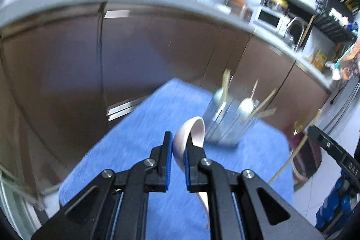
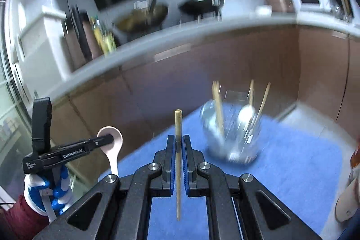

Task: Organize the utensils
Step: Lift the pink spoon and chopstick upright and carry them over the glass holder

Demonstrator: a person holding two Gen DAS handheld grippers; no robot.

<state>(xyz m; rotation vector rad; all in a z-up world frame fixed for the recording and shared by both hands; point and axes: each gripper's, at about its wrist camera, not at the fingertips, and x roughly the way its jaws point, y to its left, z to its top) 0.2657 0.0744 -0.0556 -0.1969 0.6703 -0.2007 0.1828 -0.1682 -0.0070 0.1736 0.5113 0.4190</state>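
Note:
My left gripper (image 1: 178, 138) is shut on a pale pink ceramic spoon (image 1: 191, 132), its bowl sticking up past the fingertips and its handle hanging below the jaws. The right wrist view shows the same spoon (image 2: 112, 141) and left gripper (image 2: 105, 140) at lower left, held in a gloved hand. My right gripper (image 2: 179, 138) is shut on a single wooden chopstick (image 2: 178, 123), which stands upright between the blue pads. A clear glass holder (image 2: 231, 136) with several chopsticks and a white spoon stands on the blue mat (image 2: 292, 161), ahead and right of both grippers; the left wrist view shows the holder (image 1: 227, 123) blurred.
Brown cabinet doors (image 1: 135, 64) under a grey counter edge fill the background. Pans (image 2: 144, 15) sit on the stove above. A microwave (image 1: 270, 19) and a tap stand far right. A gloved hand and dark red sleeve (image 2: 20, 213) are at lower left of the right wrist view.

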